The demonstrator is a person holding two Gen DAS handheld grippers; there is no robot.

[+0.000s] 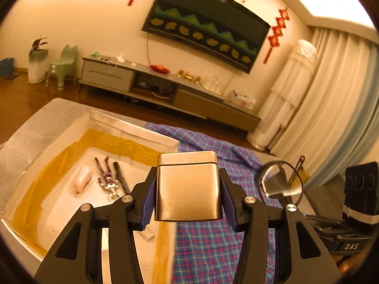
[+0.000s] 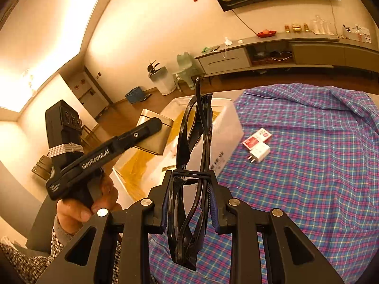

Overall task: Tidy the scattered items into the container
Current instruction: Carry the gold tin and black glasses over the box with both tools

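The left claw (image 1: 188, 196) grips a metal tin (image 1: 188, 187) in the air, at the near edge of the box (image 1: 132, 130). It should go further over the box before letting go. The right claw (image 2: 188, 203) grips folded glasses (image 2: 193, 142) above the checked cloth (image 2: 308, 165).

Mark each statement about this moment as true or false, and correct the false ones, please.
1. The left gripper holds a metal tin. True.
2. The right gripper is open, holding nothing. False: it is shut on folded black glasses.
3. A white charger plug lies on the plaid cloth. True.
4. The white box has nothing in it. False: a pen and some other small items already lie inside.
5. The tin's lid is off. False: the lid sits closed on it.
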